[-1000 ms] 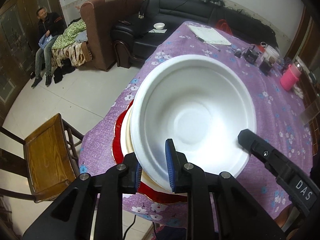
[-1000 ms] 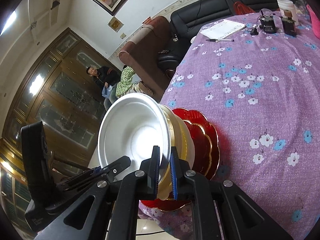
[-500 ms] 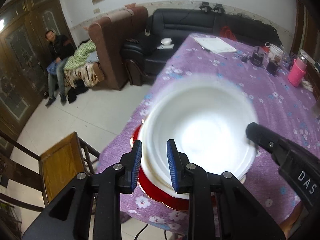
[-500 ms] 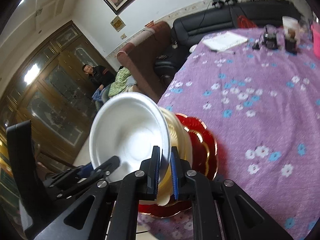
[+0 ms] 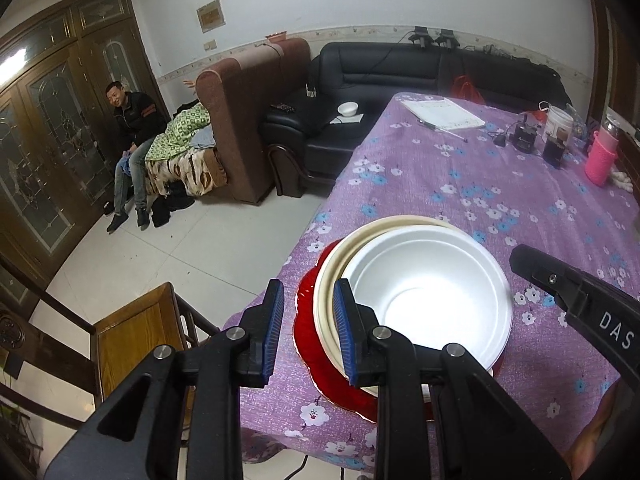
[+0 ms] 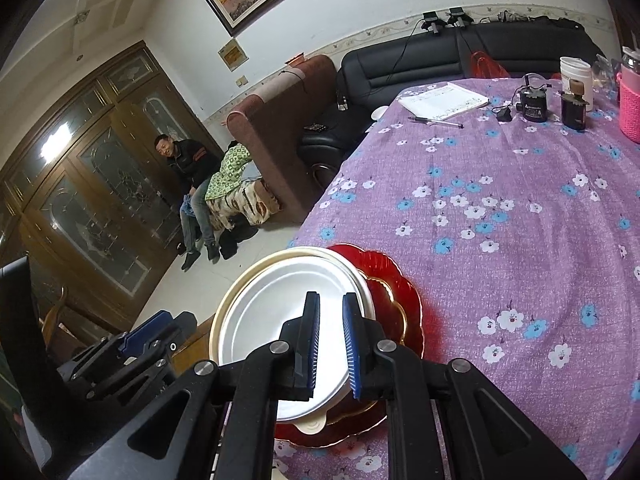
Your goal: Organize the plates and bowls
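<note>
Purple flowered cloth covers the counter (image 5: 460, 184) in a living room with a black leather sofa (image 5: 400, 76) and a brown armchair (image 5: 248, 120) behind it; a man in a dark jacket (image 5: 132, 120) sits by the wooden doors, and a wooden chair (image 5: 132, 340) stands at the counter's near corner.

Near that corner we see the stack. On top sits a white, matte, deep round bowl (image 5: 428, 304), smooth inside with a flat circular floor. It is nested in a cream round bowl (image 5: 332, 276) whose rim shows as a crescent on the left and far side. Under both lie glossy red scalloped plates with gold trim (image 6: 396, 292); from the right wrist view we make out at least two red rims, but the exact count we cannot tell. So we count one white bowl, one cream bowl, and two or more red plates. At the far end of the counter lie a white notebook (image 5: 442, 114) with one pen (image 6: 436, 122) beside it, and one pink knitted-sleeve bottle (image 5: 602, 156).

Our left tongs (image 5: 308, 328) are parted fairly wide and hold nothing; the blue pads (image 5: 274, 328) straddle the left edge of the stack, with the cream rim showing in the gap, though whether they touch it we cannot tell. Our right tongs (image 6: 331, 344) stand parted by a narrower gap over the near right rim of the white bowl, gripping nothing.
</note>
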`<state>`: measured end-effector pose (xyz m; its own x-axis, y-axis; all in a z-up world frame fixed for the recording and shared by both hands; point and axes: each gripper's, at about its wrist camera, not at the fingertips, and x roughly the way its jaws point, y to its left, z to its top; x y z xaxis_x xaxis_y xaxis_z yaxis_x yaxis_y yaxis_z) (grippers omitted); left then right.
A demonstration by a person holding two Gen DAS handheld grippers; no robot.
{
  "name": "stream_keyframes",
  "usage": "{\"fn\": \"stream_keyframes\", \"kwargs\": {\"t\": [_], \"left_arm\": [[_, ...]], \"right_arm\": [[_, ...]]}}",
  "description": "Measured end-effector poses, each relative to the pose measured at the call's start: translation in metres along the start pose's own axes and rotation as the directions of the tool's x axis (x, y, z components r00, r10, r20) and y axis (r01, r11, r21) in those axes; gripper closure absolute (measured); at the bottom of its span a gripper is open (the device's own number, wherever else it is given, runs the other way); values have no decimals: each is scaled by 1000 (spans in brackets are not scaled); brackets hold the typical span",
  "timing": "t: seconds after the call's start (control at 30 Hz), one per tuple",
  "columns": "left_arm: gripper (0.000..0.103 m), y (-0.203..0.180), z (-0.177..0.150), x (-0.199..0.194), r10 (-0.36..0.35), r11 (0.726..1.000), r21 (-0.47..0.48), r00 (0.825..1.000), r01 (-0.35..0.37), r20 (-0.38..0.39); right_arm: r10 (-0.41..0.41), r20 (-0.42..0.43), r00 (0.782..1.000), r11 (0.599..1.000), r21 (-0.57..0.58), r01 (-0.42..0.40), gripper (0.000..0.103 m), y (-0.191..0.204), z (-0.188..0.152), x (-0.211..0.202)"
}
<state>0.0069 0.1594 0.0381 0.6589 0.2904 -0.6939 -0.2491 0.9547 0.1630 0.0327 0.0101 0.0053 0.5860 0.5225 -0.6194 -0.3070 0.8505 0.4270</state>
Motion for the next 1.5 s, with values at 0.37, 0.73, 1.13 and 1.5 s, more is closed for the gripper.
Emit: {"fn": "stream_keyframes", "kwargs": {"t": [0.37, 0.73, 1.13, 1.5], "left_arm": [[77, 1, 0, -9, -11, 1000, -17, 1000, 11, 7], [41, 11, -19, -34, -142, 980, -131, 989, 147, 42], [40, -3, -45, -73, -11, 990, -139, 993, 28, 116], [19, 10, -50, -115, 24, 989, -150, 966, 16, 259]], "right_arm": [[18, 18, 1000, 1000, -1, -18, 89, -1, 2, -11], [99, 57, 993, 993, 55, -102, 59, -47, -7, -43], [180, 141, 974, 979, -125, -163, 56, -37, -46, -89], [233, 176, 957, 960, -201, -197, 56, -9, -58, -114]]}}
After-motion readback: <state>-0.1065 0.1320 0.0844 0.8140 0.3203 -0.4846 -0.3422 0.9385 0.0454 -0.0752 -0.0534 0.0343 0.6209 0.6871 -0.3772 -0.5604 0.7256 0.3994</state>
